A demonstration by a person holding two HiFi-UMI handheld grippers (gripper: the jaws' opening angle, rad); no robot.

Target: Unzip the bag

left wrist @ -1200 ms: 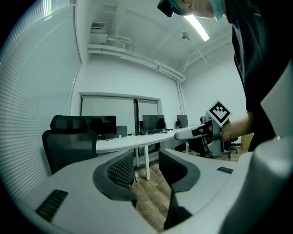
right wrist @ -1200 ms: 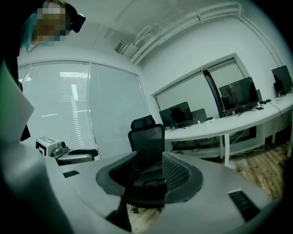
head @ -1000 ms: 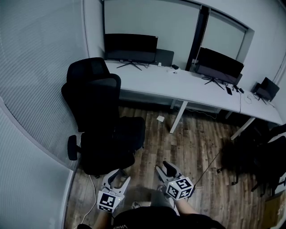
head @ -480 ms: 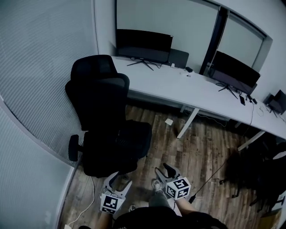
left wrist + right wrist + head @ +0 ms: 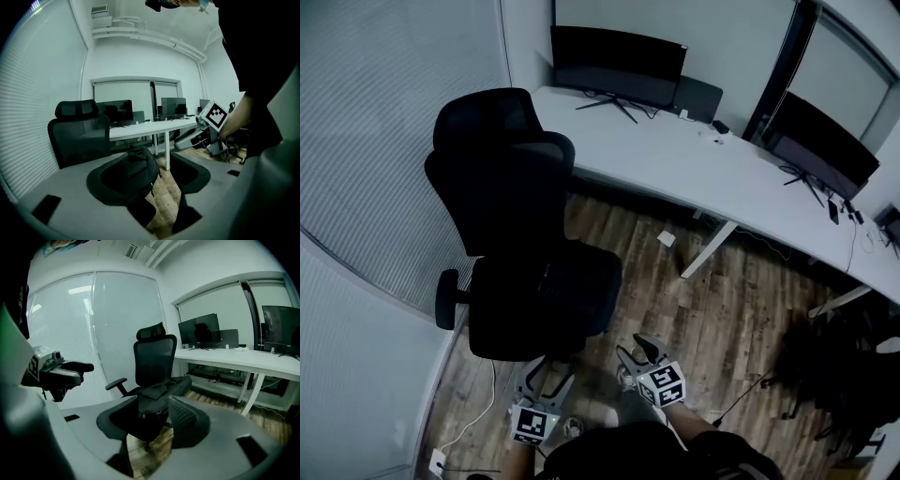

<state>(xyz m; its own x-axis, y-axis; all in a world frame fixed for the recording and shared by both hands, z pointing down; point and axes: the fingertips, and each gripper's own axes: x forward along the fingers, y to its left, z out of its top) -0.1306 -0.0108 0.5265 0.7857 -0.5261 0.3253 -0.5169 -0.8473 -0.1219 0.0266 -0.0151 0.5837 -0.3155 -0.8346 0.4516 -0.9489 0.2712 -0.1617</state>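
Observation:
A black bag (image 5: 164,391) lies flat across the seat of a black office chair (image 5: 502,178); it also shows in the left gripper view as a dark bag (image 5: 133,159). In the head view the bag (image 5: 551,286) barely stands out from the seat. My left gripper (image 5: 551,372) hovers just short of the seat's front edge, its jaws opening with nothing between them (image 5: 161,176). My right gripper (image 5: 636,352) hangs beside it to the right, open and empty (image 5: 157,423). Neither touches the bag.
A long white desk (image 5: 675,169) with two monitors (image 5: 617,56) (image 5: 820,141) runs behind the chair. Dark chairs and gear (image 5: 844,375) crowd the right side. A white cable (image 5: 478,412) lies on the wood floor by the blinds-covered glass wall (image 5: 384,141).
The head view has swung so the chair sits more central and closer. Both grippers sit lower in the frame, nearer my body, and their jaws stand wider apart.

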